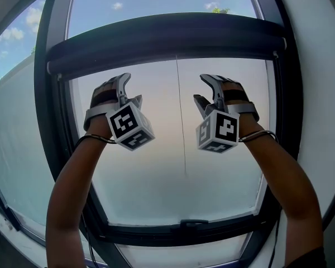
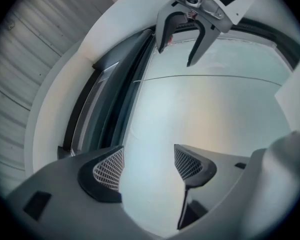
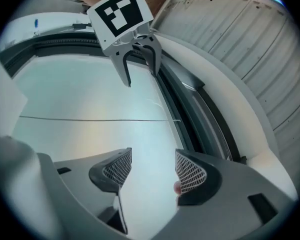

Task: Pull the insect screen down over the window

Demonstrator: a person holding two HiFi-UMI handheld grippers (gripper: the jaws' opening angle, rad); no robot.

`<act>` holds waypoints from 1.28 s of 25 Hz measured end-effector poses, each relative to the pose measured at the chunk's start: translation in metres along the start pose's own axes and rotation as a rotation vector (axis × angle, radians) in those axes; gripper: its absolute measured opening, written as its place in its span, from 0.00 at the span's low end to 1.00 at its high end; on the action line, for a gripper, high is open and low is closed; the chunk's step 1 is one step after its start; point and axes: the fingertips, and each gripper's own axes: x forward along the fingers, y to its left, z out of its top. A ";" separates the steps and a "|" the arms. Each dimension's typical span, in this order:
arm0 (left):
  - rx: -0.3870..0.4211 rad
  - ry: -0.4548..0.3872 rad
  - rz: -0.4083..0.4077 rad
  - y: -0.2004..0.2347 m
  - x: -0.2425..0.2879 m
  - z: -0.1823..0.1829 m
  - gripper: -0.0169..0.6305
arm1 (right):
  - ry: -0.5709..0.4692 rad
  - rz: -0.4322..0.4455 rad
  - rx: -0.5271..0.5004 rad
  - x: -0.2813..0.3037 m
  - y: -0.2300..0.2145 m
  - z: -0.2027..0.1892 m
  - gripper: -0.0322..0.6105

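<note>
Both sets of jaws are spread wide with nothing between them. The dark screen bar (image 1: 167, 38) runs crosswise just past the tips of the left gripper (image 1: 121, 81) and right gripper (image 1: 207, 88), about equally near both (pull bar or housing, can't tell). My guess: reach straight ahead with both.

Dark window frame (image 1: 50, 127); pale screen (image 1: 151, 172) within

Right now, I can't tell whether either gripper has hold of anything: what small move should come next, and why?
Probably lift the left gripper and right gripper to the dark bar and close on it: both sit below it, jaws apart and empty.
</note>
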 end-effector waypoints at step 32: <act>0.244 0.129 -0.171 0.029 0.039 0.016 0.51 | 0.235 0.164 -0.268 0.055 -0.054 -0.038 0.47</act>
